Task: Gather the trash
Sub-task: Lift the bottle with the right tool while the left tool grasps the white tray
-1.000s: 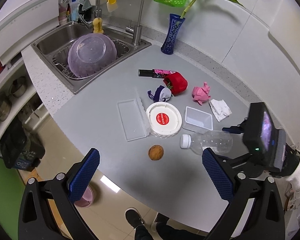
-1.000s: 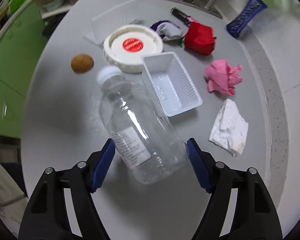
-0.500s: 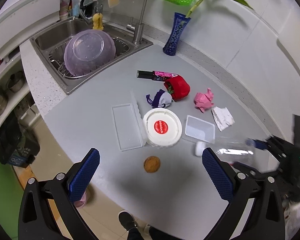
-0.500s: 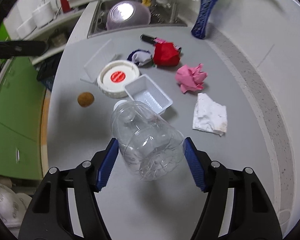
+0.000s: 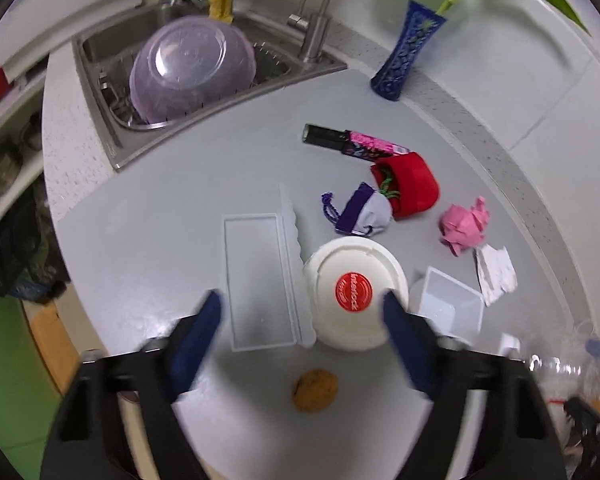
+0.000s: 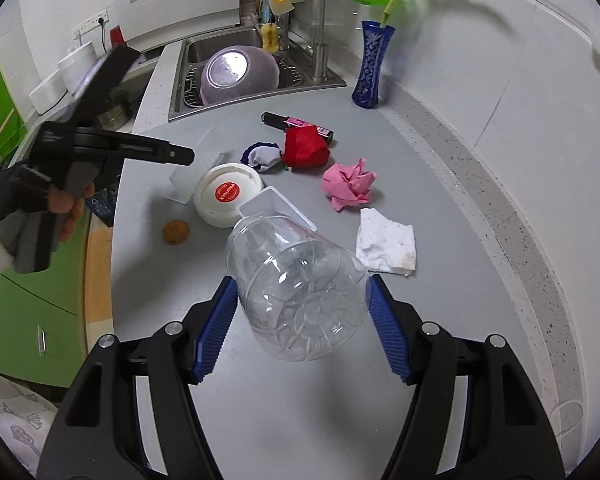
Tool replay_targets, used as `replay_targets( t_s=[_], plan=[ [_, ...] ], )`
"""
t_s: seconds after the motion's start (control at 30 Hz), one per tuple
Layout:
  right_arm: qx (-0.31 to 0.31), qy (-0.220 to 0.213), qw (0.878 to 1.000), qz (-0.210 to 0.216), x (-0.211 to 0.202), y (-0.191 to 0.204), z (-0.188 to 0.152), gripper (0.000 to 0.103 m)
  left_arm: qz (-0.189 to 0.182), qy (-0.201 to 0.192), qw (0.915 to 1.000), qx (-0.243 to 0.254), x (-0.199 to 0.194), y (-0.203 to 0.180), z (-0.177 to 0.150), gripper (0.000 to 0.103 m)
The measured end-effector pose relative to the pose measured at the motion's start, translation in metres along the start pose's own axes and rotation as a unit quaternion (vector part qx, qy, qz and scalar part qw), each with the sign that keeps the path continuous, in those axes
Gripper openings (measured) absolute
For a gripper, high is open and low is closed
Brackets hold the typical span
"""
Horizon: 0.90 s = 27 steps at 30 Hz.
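My right gripper (image 6: pixel 300 316) is shut on a clear plastic bottle (image 6: pixel 296 292) and holds it above the grey counter, base toward the camera. The bottle also shows blurred at the right edge of the left wrist view (image 5: pixel 556 364). My left gripper (image 5: pixel 300 340) is open and empty over the counter's front, above a clear flat lid (image 5: pixel 260 280) and a white round lid with a red label (image 5: pixel 354 292). A brown nut (image 5: pixel 314 390) lies below it. Pink crumpled paper (image 6: pixel 350 184), a white tissue (image 6: pixel 386 240), a red wrapper (image 6: pixel 304 148) and a clear tray (image 5: pixel 450 306) lie on the counter.
A sink (image 5: pixel 112 64) with an upturned purple bowl (image 5: pixel 192 68) is at the back left. A blue vase (image 6: pixel 370 64) stands by the wall. A black-and-pink tube (image 5: pixel 352 142) and a purple-white pouch (image 5: pixel 360 210) lie mid-counter. The counter's front edge (image 5: pixel 84 280) drops to the floor.
My right gripper has lifted the bottle off the counter and pulled back. My left gripper has moved forward over the counter and its jaws have narrowed.
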State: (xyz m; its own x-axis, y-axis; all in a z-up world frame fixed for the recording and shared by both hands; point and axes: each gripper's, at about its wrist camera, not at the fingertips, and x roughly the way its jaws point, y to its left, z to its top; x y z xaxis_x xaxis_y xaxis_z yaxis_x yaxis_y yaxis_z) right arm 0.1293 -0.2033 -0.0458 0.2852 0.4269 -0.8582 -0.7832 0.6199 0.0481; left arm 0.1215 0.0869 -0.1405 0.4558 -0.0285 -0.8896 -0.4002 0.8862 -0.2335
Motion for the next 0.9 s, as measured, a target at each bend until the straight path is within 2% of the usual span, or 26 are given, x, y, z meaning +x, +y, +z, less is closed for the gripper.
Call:
replay_targets(
  t_s=[0.03, 0.07, 0.1, 0.13, 0.2, 0.23, 0.4, 0.53, 0.7, 0.9],
  plan=[
    [0.002, 0.0, 1.0, 0.0, 0.0, -0.001, 0.0, 0.066, -0.006, 0.005, 0.9999, -0.012, 0.006, 0.003, 0.002, 0.061],
    [0.005, -0.001, 1.0, 0.001, -0.001, -0.003, 0.0, 0.066, -0.007, 0.009, 0.9998, -0.017, 0.01, 0.005, 0.004, 0.048],
    [0.007, -0.002, 1.0, 0.001, -0.001, -0.005, 0.0, 0.066, -0.007, 0.014, 0.9996, -0.021, 0.015, 0.006, 0.005, 0.039],
    [0.009, -0.002, 1.0, 0.001, -0.002, -0.006, 0.0, 0.066, -0.009, 0.016, 0.9995, -0.025, 0.02, 0.008, 0.006, 0.035],
    [0.012, -0.003, 1.0, 0.001, -0.003, -0.008, 0.001, 0.066, -0.015, 0.02, 0.9992, -0.032, 0.026, 0.011, 0.006, 0.012],
    [0.013, -0.004, 1.0, 0.0, -0.003, -0.009, 0.0, 0.066, -0.02, 0.02, 0.999, -0.034, 0.027, 0.012, 0.006, 0.009],
    [0.02, -0.008, 1.0, -0.002, -0.004, -0.013, 0.001, 0.066, -0.03, 0.013, 0.9992, -0.022, 0.024, 0.009, 0.006, 0.007],
    [0.02, -0.015, 1.0, -0.005, -0.007, -0.012, 0.002, 0.066, -0.031, -0.004, 0.9995, -0.007, 0.006, 0.004, 0.007, 0.007],
    [0.015, -0.032, 0.999, -0.007, -0.018, -0.006, 0.009, 0.066, -0.034, -0.025, 0.9987, 0.03, -0.031, -0.006, -0.001, 0.007],
    [-0.021, -0.062, 0.998, 0.012, -0.031, 0.028, 0.03, 0.065, -0.025, -0.055, 0.9961, 0.065, -0.094, 0.002, -0.027, 0.007]
  ],
)
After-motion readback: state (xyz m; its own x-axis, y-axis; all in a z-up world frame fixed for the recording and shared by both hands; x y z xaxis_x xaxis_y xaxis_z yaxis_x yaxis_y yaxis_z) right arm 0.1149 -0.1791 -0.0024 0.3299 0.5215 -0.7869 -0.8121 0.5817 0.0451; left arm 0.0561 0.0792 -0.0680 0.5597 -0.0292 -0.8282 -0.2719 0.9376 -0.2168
